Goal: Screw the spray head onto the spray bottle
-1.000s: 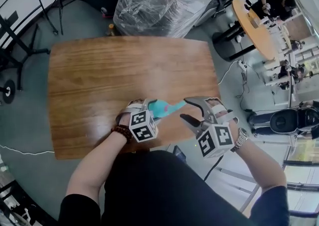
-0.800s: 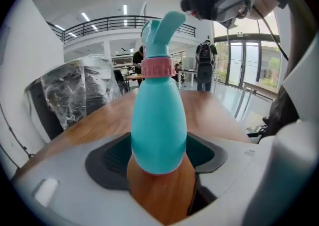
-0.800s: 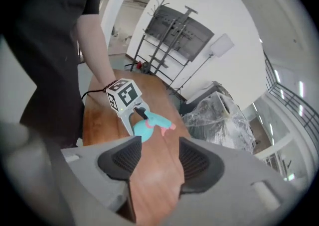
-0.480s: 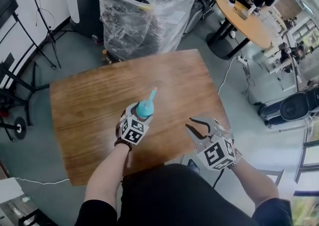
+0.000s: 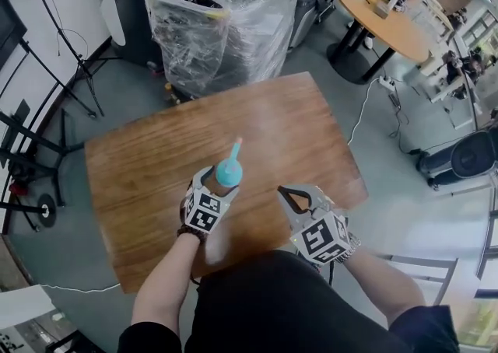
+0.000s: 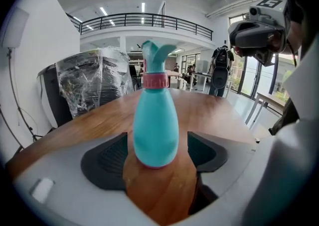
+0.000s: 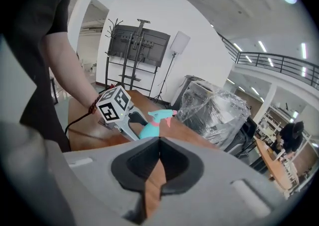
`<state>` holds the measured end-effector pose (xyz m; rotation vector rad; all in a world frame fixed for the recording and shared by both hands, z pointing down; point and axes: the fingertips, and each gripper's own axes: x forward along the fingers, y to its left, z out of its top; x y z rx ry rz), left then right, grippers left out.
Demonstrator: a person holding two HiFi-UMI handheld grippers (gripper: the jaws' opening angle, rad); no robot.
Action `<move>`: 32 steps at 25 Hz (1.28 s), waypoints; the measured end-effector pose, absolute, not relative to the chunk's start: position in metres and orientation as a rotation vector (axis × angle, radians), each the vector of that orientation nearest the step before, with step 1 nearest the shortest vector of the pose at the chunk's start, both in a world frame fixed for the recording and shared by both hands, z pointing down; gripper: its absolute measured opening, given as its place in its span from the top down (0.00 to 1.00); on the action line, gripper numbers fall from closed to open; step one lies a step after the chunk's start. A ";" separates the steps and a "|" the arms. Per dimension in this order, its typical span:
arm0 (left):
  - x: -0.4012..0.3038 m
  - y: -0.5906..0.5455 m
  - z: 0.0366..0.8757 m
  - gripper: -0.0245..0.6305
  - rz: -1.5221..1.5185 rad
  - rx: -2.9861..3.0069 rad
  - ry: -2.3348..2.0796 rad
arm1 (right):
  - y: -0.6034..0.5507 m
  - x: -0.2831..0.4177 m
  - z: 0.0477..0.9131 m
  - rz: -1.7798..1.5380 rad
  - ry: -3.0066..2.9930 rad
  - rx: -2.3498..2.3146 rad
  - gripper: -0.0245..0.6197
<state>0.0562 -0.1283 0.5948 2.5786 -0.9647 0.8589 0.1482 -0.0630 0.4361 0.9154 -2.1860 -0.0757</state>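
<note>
A teal spray bottle (image 5: 228, 172) with a pink collar and its spray head on top stands upright on the wooden table (image 5: 148, 165). My left gripper (image 5: 220, 182) is around its lower body. Its jaws have just been opening, and in the left gripper view the bottle (image 6: 155, 130) stands between the pads with a gap on each side. My right gripper (image 5: 287, 193) hovers over the table's near right part, a hand's width right of the bottle, shut with nothing in it. In the right gripper view its jaws (image 7: 158, 143) meet, and the bottle (image 7: 149, 129) shows beyond them.
A plastic-wrapped machine (image 5: 222, 17) stands behind the table's far edge. A round table (image 5: 389, 25) with a person is at the far right. Tripod stands (image 5: 47, 103) are on the floor to the left. The table's near edge runs just below both grippers.
The bottle went from tilted sideways in my left gripper to standing upright on the table. The right gripper's jaws closed from wide open to shut.
</note>
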 end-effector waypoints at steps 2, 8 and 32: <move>0.046 -0.120 0.578 0.39 0.839 2.572 -1.004 | -0.068 0.139 0.441 -0.033 -2.223 0.923 0.97; 0.043 -0.091 0.506 0.87 0.693 2.608 -1.052 | -0.079 0.102 0.443 0.124 -2.413 0.945 0.97; 0.059 -0.078 0.444 0.94 0.478 2.601 -1.077 | -0.088 0.081 0.436 0.239 -2.515 1.016 0.97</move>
